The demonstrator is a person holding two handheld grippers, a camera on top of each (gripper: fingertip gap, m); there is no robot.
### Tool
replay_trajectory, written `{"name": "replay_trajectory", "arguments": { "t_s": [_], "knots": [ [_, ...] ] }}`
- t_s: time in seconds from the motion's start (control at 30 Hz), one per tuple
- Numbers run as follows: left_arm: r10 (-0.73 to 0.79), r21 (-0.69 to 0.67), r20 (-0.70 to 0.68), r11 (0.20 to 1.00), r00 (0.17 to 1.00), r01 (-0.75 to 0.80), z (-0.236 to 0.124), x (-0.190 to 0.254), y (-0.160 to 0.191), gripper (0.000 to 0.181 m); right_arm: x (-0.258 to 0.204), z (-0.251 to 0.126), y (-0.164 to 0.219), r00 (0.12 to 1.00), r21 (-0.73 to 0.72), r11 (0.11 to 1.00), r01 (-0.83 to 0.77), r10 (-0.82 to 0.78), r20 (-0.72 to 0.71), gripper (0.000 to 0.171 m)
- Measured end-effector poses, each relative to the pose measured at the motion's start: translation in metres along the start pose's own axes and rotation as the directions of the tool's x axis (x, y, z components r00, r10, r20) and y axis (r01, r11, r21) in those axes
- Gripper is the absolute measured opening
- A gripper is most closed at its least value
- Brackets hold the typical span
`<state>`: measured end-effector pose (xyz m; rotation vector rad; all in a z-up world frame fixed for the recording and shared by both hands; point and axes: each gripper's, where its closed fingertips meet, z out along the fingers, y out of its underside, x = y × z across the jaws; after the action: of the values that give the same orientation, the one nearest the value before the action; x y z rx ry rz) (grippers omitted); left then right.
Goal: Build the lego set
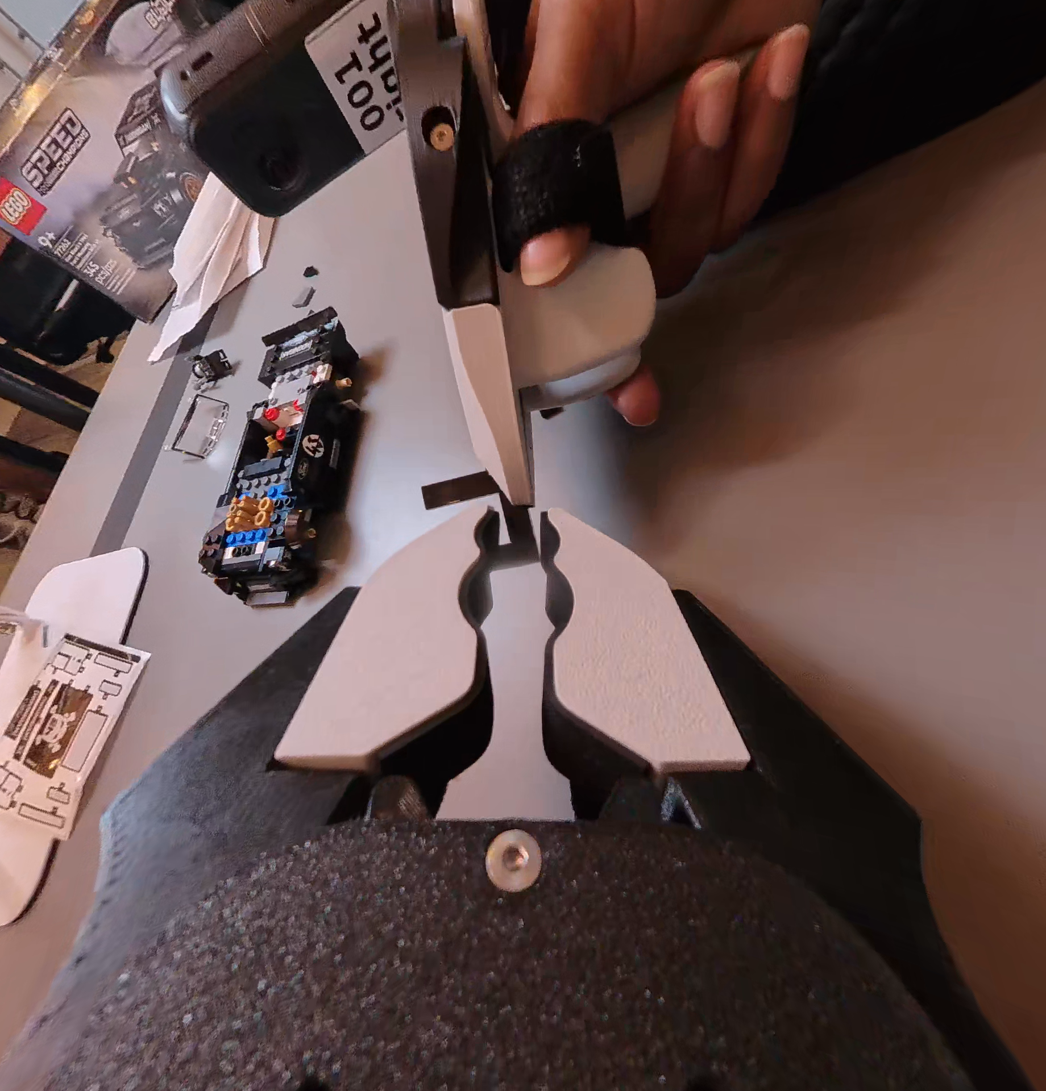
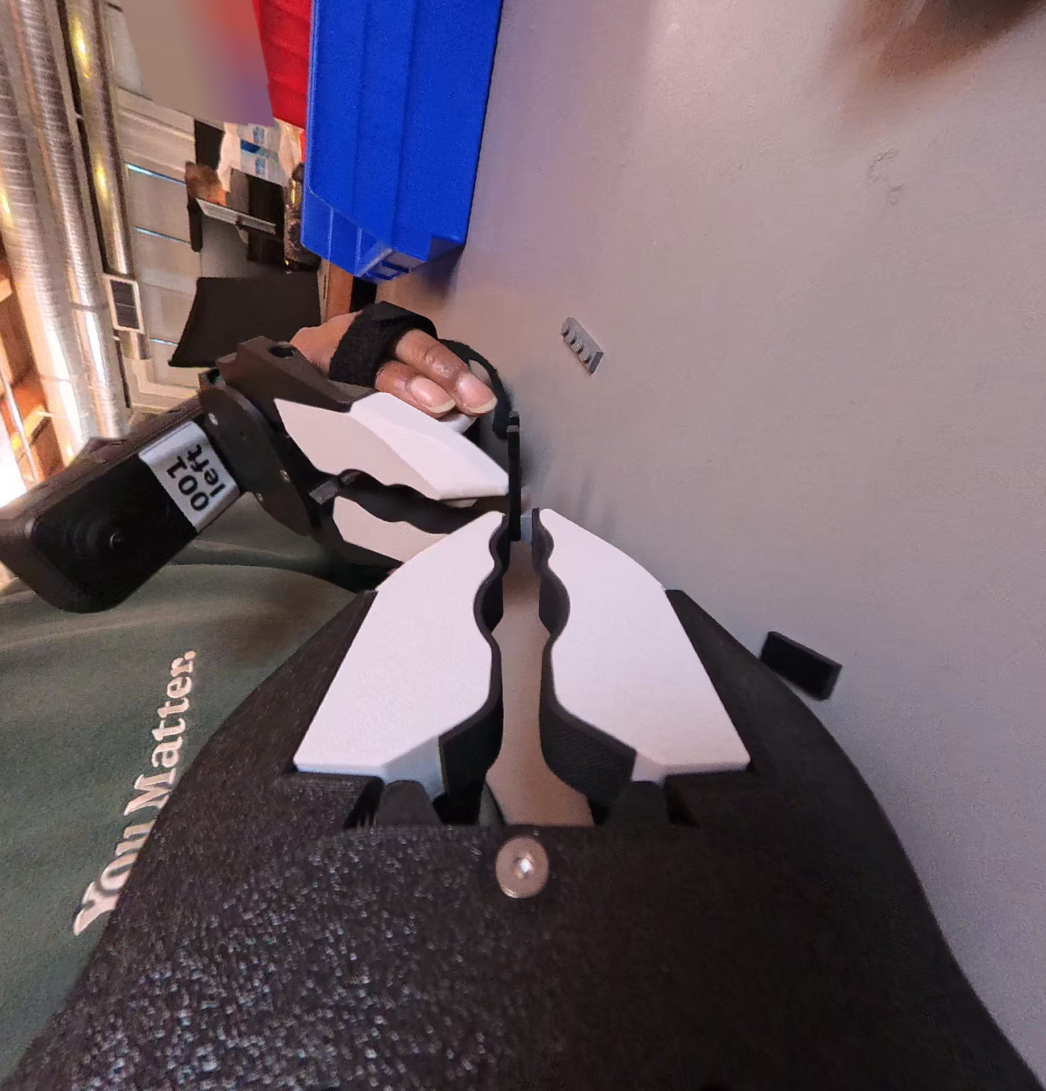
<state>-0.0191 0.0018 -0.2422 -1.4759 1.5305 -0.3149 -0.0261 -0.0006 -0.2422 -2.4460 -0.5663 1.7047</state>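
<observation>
Both the left gripper (image 1: 513, 531) and the right gripper (image 2: 519, 530) stand narrow, pinching one thin black piece (image 2: 513, 472); each should keep its squeeze gentle and level

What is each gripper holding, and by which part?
A thin black lego piece: right gripper pinches one end at its fingertips; left gripper seems to pinch it too, where exactly unclear.

A grey surface (image 2: 804, 295) fills the right of the right wrist view, a blue plastic bin (image 2: 390, 130) resting on it at upper centre. Crumpled white tissue paper (image 1: 219, 260) lies at upper left of the left wrist view. Silver ducting (image 2: 54, 206) runs behind.
</observation>
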Motion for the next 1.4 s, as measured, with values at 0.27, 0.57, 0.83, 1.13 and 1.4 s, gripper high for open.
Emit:
{"name": "replay_trajectory", "arguments": {
  "t_s": [0.27, 0.57, 0.83, 1.13, 1.4],
  "knots": [
    [0.034, -0.048, 0.034, 0.998, 0.999, -0.032, 0.004, -0.003, 0.001, 0.009, -0.002, 0.000, -0.001, 0.997, 0.035, 0.997, 0.072, -0.071, -0.026, 0.007],
    [0.064, -0.066, -0.017, 0.996, 0.998, -0.065, 0.003, 0.000, 0.007, 0.009, -0.006, -0.026, 0.016, 0.965, -0.004, 0.969, 0.247, -0.246, -0.092, 0.035],
    [0.043, -0.149, -0.318, 0.984, 0.947, -0.094, 0.010, 0.022, 0.016, 0.008, 0.018, -0.055, 0.029, 0.777, -0.161, 0.840, 0.519, -0.542, -0.321, 0.032],
    [0.035, -0.165, -0.422, 0.980, 0.906, -0.114, 0.014, 0.031, 0.022, 0.010, 0.030, -0.061, 0.030, 0.684, -0.233, 0.778, 0.583, -0.625, -0.377, 0.032],
    [0.000, -0.136, -0.335, 0.989, 0.942, -0.049, 0.008, 0.029, 0.019, 0.013, 0.034, -0.057, 0.018, 0.663, -0.236, 0.755, 0.611, -0.652, -0.369, 0.032]
  ]
}}
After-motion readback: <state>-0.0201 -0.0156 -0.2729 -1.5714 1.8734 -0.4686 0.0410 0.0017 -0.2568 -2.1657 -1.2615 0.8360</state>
